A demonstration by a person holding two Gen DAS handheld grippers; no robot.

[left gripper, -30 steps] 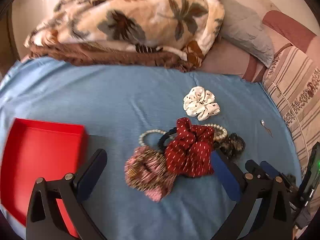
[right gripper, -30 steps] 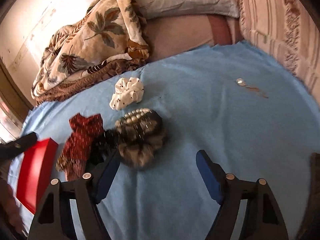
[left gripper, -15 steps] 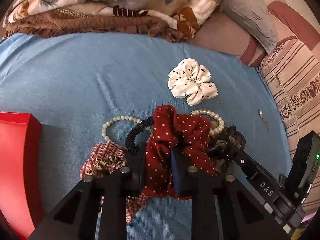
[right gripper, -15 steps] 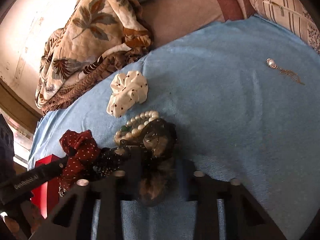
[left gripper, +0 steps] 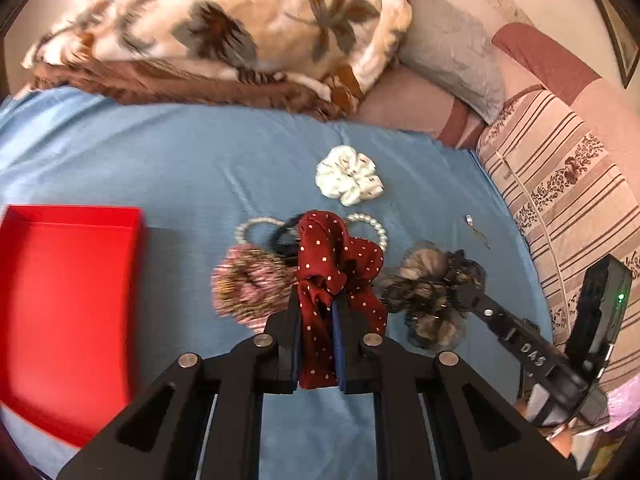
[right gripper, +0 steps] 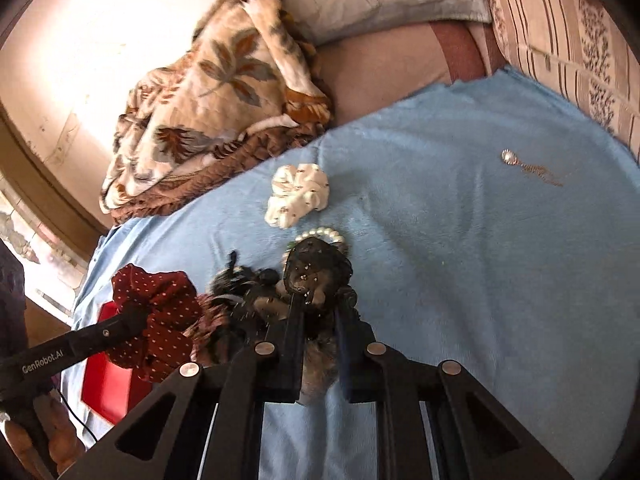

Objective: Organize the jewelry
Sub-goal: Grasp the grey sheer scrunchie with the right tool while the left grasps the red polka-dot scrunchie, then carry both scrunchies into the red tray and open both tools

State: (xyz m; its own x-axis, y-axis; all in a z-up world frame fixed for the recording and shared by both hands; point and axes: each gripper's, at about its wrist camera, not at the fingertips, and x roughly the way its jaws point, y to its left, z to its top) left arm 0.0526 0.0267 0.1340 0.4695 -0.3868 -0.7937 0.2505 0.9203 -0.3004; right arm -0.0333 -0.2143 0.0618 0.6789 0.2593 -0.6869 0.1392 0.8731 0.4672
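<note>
My left gripper is shut on a dark red dotted scrunchie, lifted a little off the blue sheet; it shows in the right wrist view too. My right gripper is shut on a dark mesh scrunchie, seen in the left wrist view as well. A pink patterned scrunchie, a black hair tie, two pearl bracelets and a white dotted scrunchie lie on the sheet. A red tray sits at the left.
A small pendant on a chain lies on the sheet to the right. A floral blanket and pillows are piled at the back. A striped cushion borders the right side.
Both grippers went from open to shut, the left on the red scrunchie and the right on the dark mesh scrunchie, and both have lifted their scrunchies up from the pile.
</note>
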